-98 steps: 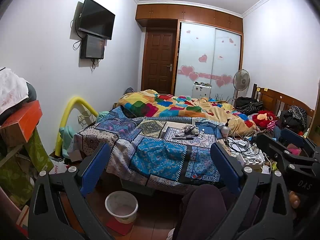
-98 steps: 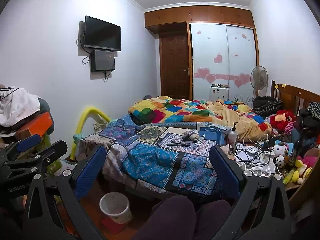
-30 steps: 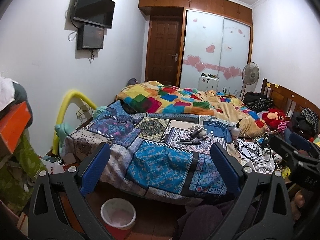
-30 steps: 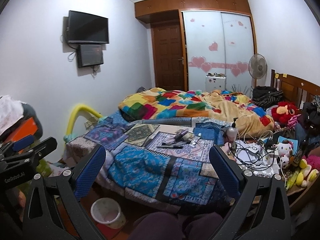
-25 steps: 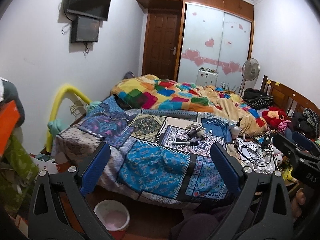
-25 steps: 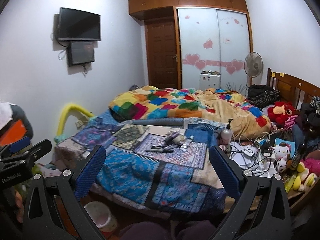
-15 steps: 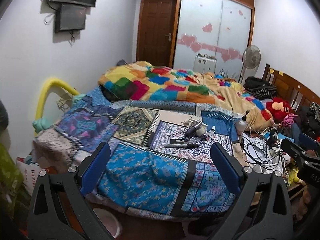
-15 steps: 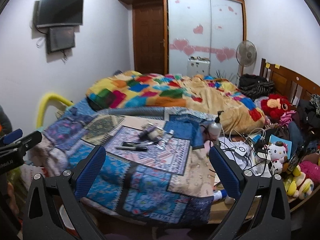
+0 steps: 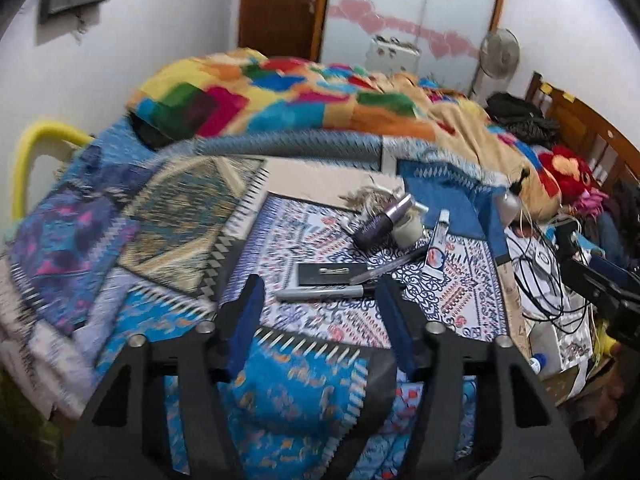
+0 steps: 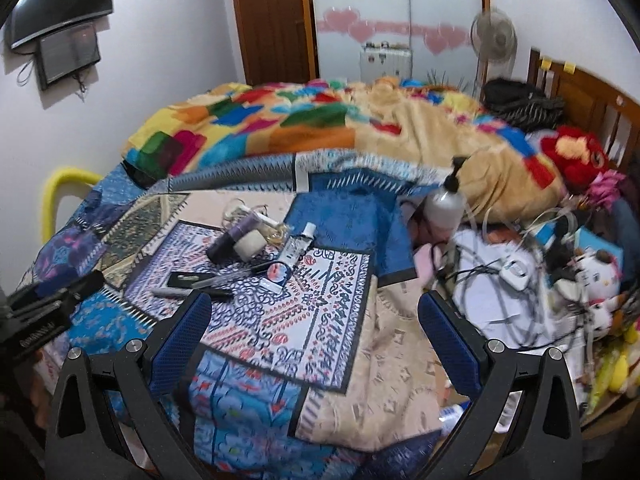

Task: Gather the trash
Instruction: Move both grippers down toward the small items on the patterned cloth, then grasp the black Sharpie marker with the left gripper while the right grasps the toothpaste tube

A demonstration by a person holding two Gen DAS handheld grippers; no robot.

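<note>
No lettering can be read for certain. The black frame of the left gripper (image 10: pixel 38 326), at the left edge of the right wrist view, bears a line of white letters, too blurred to make out. The white squeeze tube (image 9: pixel 438 242) on the patterned blue bedspread (image 9: pixel 320 312) carries print too small to tell.

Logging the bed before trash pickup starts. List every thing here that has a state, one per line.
left gripper: jaws partly open, empty, near the marker
right gripper: jaws wide open, empty
marker: capped, lying flat
purple bottle: capped, lying on its side
tube: capped, lying flat
pump bottle: upright
door: shut
</note>
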